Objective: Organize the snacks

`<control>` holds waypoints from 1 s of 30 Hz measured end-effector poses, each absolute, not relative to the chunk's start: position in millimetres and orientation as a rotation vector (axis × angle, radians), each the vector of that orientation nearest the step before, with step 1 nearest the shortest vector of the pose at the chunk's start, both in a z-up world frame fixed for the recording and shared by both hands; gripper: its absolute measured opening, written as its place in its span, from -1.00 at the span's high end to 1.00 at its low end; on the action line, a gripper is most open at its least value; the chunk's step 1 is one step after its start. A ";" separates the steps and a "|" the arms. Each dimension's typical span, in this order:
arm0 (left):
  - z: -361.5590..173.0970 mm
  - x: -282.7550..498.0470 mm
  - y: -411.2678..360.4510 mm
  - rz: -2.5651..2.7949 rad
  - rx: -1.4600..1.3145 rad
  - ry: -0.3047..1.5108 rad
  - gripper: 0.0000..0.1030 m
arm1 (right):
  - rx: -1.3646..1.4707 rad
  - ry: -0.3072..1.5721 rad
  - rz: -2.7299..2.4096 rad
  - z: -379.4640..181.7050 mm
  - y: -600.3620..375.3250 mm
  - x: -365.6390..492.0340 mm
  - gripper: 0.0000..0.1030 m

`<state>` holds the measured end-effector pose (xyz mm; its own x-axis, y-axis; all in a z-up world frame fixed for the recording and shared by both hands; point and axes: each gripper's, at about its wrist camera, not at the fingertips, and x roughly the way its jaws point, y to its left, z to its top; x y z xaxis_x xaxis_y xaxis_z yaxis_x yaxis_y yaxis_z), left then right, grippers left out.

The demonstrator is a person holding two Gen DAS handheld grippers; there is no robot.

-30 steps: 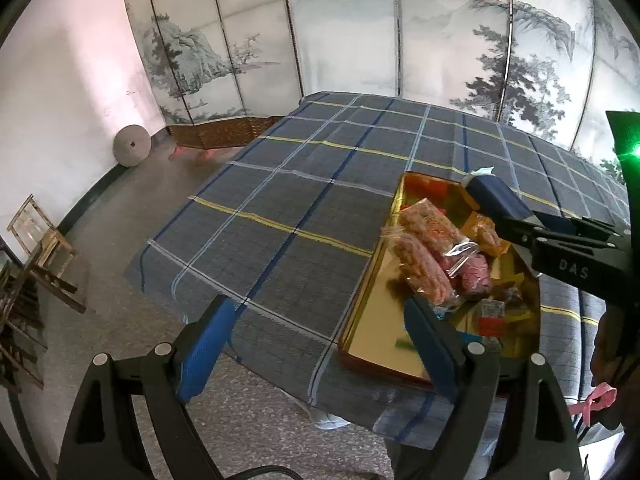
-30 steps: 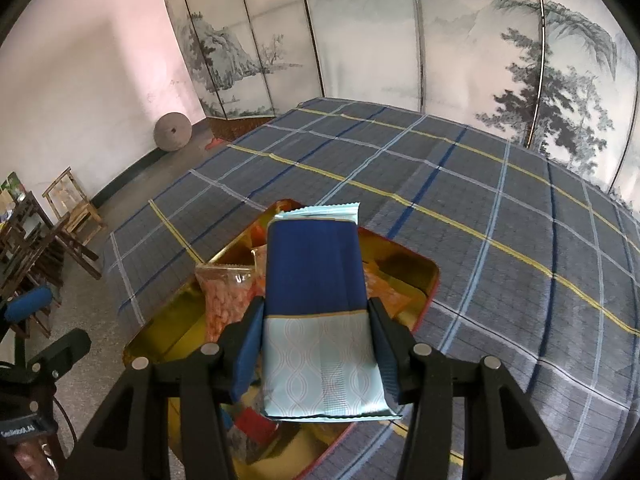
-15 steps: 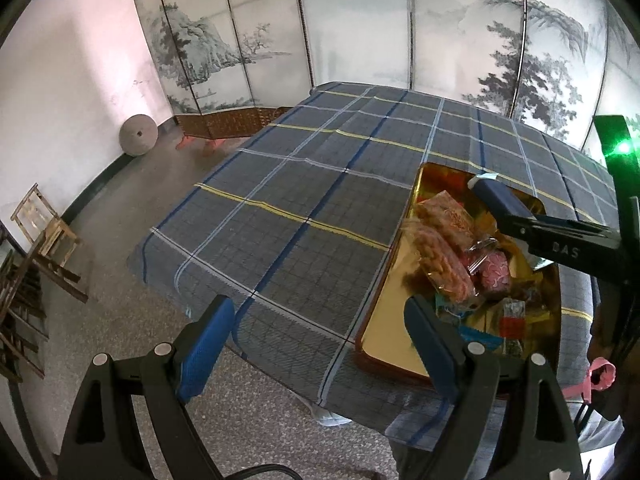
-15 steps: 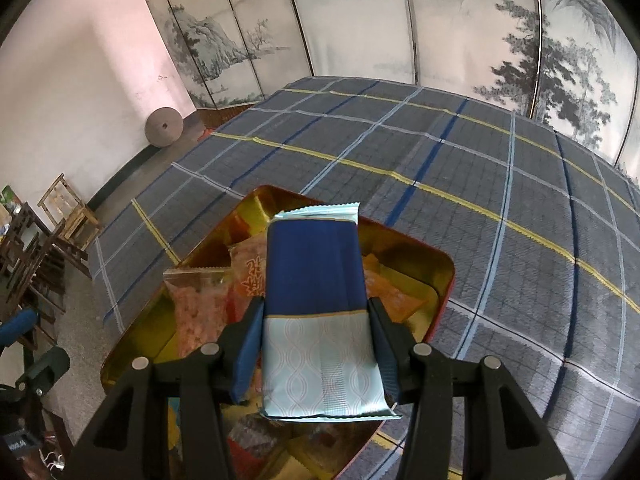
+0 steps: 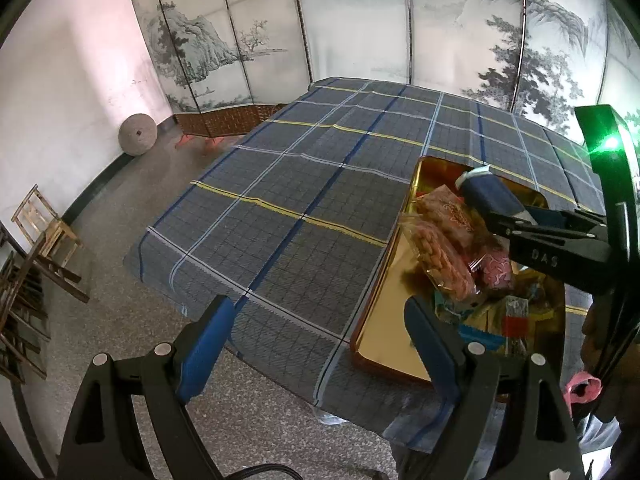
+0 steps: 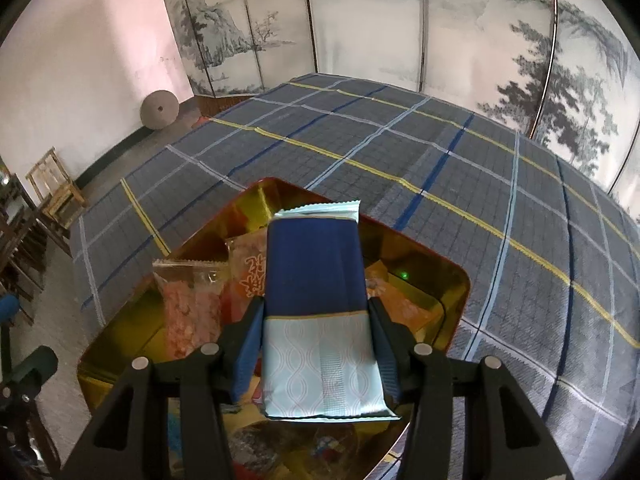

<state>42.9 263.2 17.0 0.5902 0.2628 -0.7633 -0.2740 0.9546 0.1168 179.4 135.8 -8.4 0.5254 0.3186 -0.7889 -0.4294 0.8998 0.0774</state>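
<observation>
1. Hanging at the near left edge of the counter (image 5: 304, 184), the left gripper (image 5: 320, 344) has its jaws wide apart with nothing between them, only the plaid cloth and the floor below
2. Just to its right sits the gold tin (image 5: 384, 320), holding a heap of snacks: a clear bag of orange crackers (image 5: 436, 256), a pink wrapped piece (image 5: 496, 272) and smaller packets I cannot name
3. Over the tin, the right gripper (image 6: 316, 352) has its jaws clamped on the two long sides of a blue and pale packet (image 6: 316, 280), which sticks out forward above the other snacks and, as far as I can tell, touches none of them
4. The step in hand looks like setting this packet into the tin; a free patch of gold floor shows at the far right corner
5. Next it likely needs lowering flat into that gap before the jaws part, so it does not tip onto the cracker bag
</observation>
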 end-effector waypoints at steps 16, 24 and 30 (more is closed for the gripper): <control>21.8 37.0 253.1 0.291 -0.032 0.832 -0.65 | -0.271 0.751 0.367 22.2 139.9 150.5 0.00; 34.0 29.5 227.4 0.274 0.020 0.790 -0.70 | -0.266 0.602 0.265 52.3 101.0 105.8 -0.16; 47.4 20.3 197.5 0.237 0.066 0.747 -0.70 | -0.213 0.521 0.164 77.5 50.4 66.9 -0.19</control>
<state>20.2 197.5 47.4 0.7081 0.2367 -0.6653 -0.1901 0.9713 0.1432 66.9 50.4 77.5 0.8549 0.1010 -0.5089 -0.2091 0.9648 -0.1598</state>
